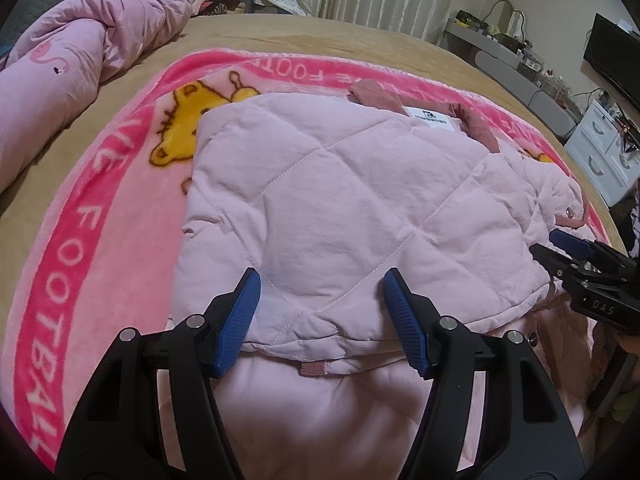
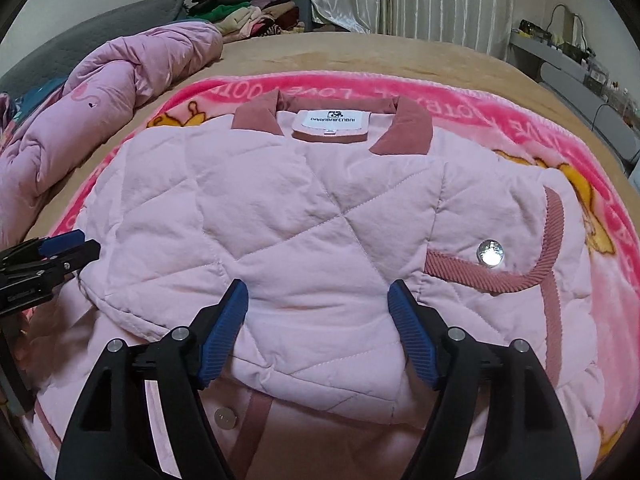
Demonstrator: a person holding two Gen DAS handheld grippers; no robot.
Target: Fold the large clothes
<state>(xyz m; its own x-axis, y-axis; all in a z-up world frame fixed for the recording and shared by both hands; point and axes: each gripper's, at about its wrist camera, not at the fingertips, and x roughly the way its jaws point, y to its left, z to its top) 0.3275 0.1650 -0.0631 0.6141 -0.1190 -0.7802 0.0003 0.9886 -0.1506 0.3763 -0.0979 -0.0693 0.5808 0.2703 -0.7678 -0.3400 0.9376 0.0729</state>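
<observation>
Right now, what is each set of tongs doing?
Left tongs: open, over the pink jacket, holding nothing.
Right tongs: open, holding nothing.

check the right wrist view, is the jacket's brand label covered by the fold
No, the white label lies in plain sight inside the collar of the jacket.

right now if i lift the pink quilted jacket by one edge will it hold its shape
Probably not: the pink quilted jacket lies folded in soft, puffy layers, so it would likely droop and unfold. Its padding suggests bulky but fairly light. The smooth shell might slip from a shallow pinch.
</observation>
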